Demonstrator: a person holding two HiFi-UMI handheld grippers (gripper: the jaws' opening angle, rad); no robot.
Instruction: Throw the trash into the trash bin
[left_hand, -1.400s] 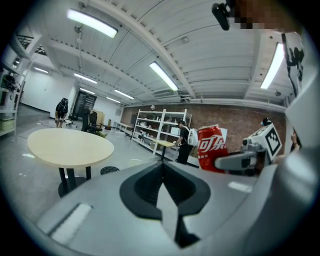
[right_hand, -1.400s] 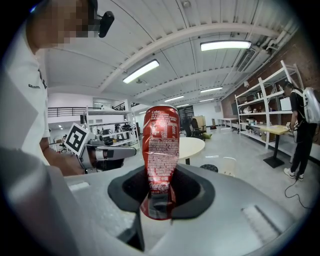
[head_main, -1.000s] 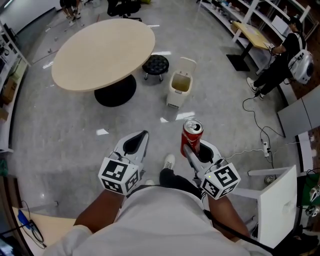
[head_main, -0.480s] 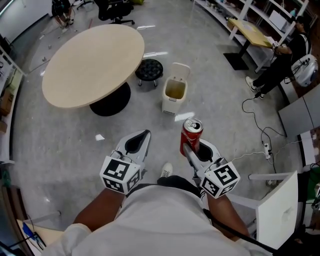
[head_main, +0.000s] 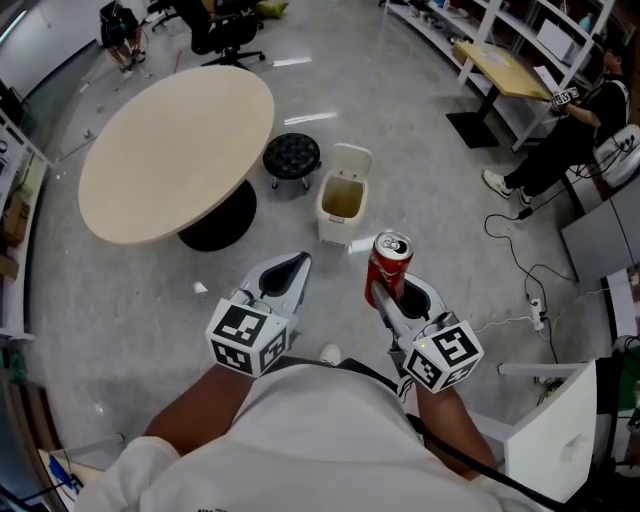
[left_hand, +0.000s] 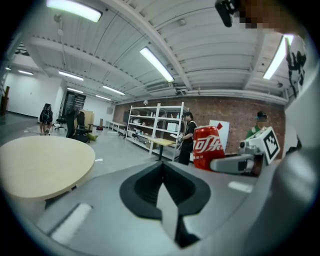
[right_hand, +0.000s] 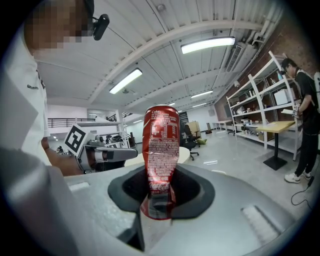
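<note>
The can (head_main: 388, 262) is pinched by the right gripper (head_main: 380, 296); the left gripper (head_main: 291, 270) is pressed together, empty. The bin (head_main: 334, 228) is not yet reached.

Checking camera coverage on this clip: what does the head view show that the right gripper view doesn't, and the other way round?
Head view only: the open trash bin on the floor ahead and the black stool beside it.
Right gripper view only: the ceiling lights, and the can's printed side pinched between the jaws.
Both: the red can, upright in the right gripper, the left gripper, and the person by the shelves.
</note>
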